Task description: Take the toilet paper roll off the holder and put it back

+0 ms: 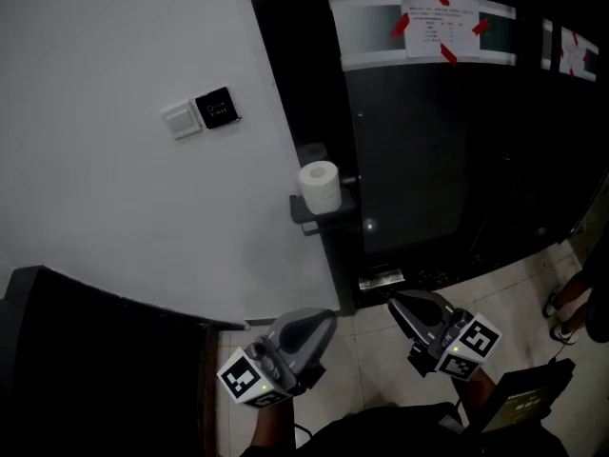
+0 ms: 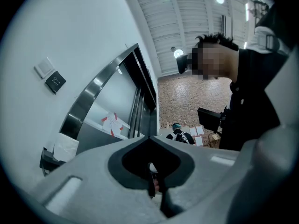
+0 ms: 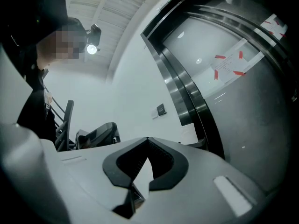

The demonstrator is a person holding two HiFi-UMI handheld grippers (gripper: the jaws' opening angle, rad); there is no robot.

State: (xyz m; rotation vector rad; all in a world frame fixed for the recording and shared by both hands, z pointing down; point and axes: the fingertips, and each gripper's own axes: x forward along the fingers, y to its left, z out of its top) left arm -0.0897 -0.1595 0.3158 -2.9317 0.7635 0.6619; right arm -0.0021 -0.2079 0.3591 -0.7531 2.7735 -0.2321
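A white toilet paper roll (image 1: pixel 320 187) stands upright on a small dark holder (image 1: pixel 322 221) fixed at the corner where the white wall meets the dark glass door. Both grippers hang low over the floor, well below the roll and apart from it. My left gripper (image 1: pixel 326 315) points up toward the holder with its jaws together and nothing in them. My right gripper (image 1: pixel 396 301) sits to its right, also shut and empty. The left gripper view shows the roll (image 2: pixel 66 148) at the far left, past the shut left gripper (image 2: pixel 149 137). In the right gripper view the right gripper (image 3: pixel 148 139) is shut too.
A white switch and a black card reader (image 1: pixel 217 109) are on the wall above the holder. The dark glass door carries a paper notice (image 1: pixel 439 27) held by red tape. A dark bulky object (image 1: pixel 86 350) fills the lower left. A person's sandalled feet (image 1: pixel 566 307) stand on the tiled floor at right.
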